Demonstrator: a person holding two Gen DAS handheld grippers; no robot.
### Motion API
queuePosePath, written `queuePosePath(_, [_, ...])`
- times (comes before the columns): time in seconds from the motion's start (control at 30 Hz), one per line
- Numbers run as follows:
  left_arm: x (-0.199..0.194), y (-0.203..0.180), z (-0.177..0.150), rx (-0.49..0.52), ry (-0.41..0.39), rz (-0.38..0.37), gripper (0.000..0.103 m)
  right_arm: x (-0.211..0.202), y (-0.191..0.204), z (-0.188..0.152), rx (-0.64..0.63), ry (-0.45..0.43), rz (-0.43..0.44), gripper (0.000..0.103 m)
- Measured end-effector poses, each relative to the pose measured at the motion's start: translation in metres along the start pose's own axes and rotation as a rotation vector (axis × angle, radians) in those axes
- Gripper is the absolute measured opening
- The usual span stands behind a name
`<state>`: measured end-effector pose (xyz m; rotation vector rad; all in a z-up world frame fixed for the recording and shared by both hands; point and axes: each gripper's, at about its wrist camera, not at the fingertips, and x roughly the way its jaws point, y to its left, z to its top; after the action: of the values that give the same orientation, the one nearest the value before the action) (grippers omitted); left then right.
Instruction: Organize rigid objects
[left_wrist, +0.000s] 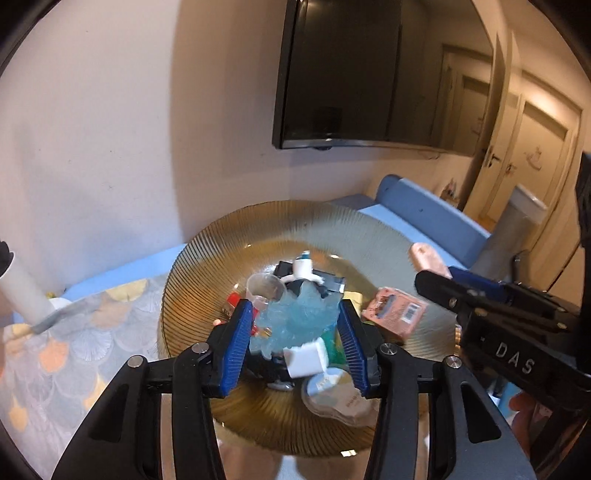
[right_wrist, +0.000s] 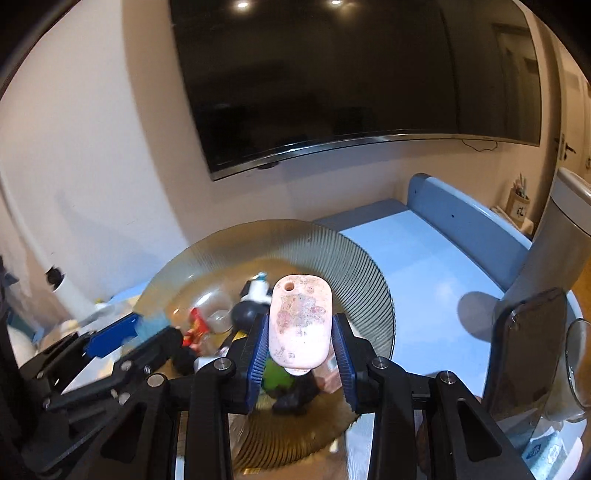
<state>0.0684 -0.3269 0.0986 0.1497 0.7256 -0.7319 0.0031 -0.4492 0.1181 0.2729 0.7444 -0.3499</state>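
A ribbed amber glass plate (left_wrist: 207, 266) holds a heap of small things: a translucent light-blue figure (left_wrist: 299, 317), a white-and-black toy (left_wrist: 303, 269), a clear little cup (left_wrist: 264, 286), a pink packet (left_wrist: 393, 312) and a white block (left_wrist: 306, 358). My left gripper (left_wrist: 295, 306) hangs over the heap, open. The blue figure lies between its blue pads, and a thin gap shows at the left pad. My right gripper (right_wrist: 301, 319) is shut on a flat pink oval piece (right_wrist: 299, 321) with a hole at its top. It holds the piece above the plate (right_wrist: 354, 258).
The plate rests on a light-blue table (right_wrist: 436, 280) against a wall with a dark TV (right_wrist: 351, 74). A scale-patterned cloth (left_wrist: 55, 350) and a white tube (left_wrist: 22, 291) lie left. A dark upright slab (right_wrist: 528, 350) and a glass bowl (right_wrist: 580, 369) stand at the right.
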Motion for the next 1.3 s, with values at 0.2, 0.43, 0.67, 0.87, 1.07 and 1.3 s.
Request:
queuePosePath(0.2, [-0.014, 0.016, -0.001, -0.030, -0.017, 0.027, 0.081, 0.012, -0.009, 0.002, 0.045, 0.065, 0.095, 0.059])
queuePosePath(0.43, [-0.094, 0.060, -0.017, -0.115, -0.075, 0.053, 0.081, -0.038, 0.003, -0.015, 0.050, 0.004, 0.140, 0.065])
queuePosePath(0.67, [-0.204, 0.097, -0.066, -0.193, -0.201, 0.207, 0.102, -0.081, 0.075, -0.066, -0.066, 0.009, 0.265, 0.086])
queuePosePath(0.87, [-0.220, 0.113, -0.154, -0.230, -0.171, 0.395, 0.102, -0.080, 0.147, -0.143, -0.247, -0.014, 0.216, 0.086])
queuePosePath(1.07, [-0.198, 0.139, -0.208, -0.276, -0.139, 0.537, 0.102, -0.067, 0.183, -0.181, -0.390, -0.082, 0.187, 0.086])
queuePosePath(1.3, [-0.199, 0.177, -0.227, -0.455, -0.132, 0.456, 0.102, -0.053, 0.191, -0.190, -0.437, -0.055, 0.171, 0.087])
